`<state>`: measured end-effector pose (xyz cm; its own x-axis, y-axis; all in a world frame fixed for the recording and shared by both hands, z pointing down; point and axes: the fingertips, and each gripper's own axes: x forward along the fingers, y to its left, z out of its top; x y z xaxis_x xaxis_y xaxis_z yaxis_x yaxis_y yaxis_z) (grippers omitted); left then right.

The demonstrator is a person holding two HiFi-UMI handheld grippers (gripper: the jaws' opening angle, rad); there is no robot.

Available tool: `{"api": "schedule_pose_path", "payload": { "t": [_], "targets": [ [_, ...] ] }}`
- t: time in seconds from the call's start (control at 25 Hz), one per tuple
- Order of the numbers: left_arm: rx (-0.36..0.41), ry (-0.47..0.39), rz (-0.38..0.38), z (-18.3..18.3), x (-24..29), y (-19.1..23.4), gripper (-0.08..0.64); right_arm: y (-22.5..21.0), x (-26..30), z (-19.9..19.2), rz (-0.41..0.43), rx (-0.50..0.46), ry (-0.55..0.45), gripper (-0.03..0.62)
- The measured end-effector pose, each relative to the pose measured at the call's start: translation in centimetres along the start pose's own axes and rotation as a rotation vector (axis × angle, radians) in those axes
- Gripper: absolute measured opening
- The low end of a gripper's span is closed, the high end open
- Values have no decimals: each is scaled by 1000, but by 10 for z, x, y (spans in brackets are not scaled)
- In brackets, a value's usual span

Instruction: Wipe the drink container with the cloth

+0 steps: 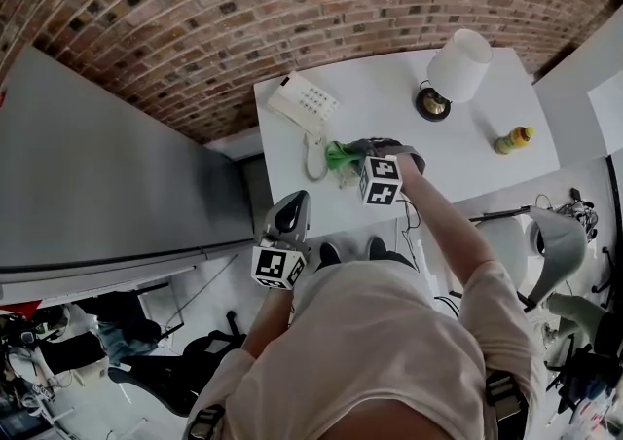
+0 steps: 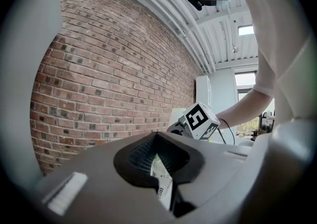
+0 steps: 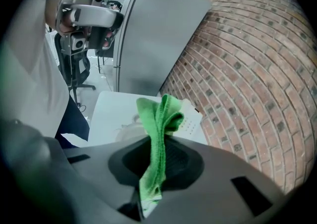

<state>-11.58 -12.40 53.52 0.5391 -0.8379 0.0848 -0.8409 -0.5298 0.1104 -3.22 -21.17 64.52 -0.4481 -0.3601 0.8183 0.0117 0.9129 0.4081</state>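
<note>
The drink container, a small yellow-green bottle [image 1: 513, 140], lies on the white table [image 1: 458, 170] at its right side, far from both grippers. My right gripper [image 1: 356, 150] is over the table's middle, shut on a green cloth [image 1: 340, 156] [image 3: 157, 134] that sticks up folded out of the jaws. My left gripper [image 1: 295, 201] is held off the table by its front-left corner. Its jaws are together, with only a thin white printed strip [image 2: 161, 176] showing in the slit. In the left gripper view the right gripper's marker cube [image 2: 199, 120] is ahead.
A white desk phone [image 1: 304, 102] with its handset [image 1: 315, 158] off the cradle lies just left of the cloth. A white-shaded lamp [image 1: 456, 70] stands at the table's back. A tall grey cabinet [image 1: 107, 175] is on the left, a brick wall [image 1: 292, 10] behind, and office chairs on the floor.
</note>
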Motion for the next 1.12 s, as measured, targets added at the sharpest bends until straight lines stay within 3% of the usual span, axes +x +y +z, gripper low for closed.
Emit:
{"api": "schedule_pose_path", "payload": {
  "t": [0.6, 1.12],
  "targets": [
    [0, -3, -16, -1, -1, -6, 11, 32, -15, 3, 90, -9, 15, 43],
    [-3, -1, -12, -3, -2, -6, 11, 58, -27, 5, 54, 16, 33, 43]
  ]
}}
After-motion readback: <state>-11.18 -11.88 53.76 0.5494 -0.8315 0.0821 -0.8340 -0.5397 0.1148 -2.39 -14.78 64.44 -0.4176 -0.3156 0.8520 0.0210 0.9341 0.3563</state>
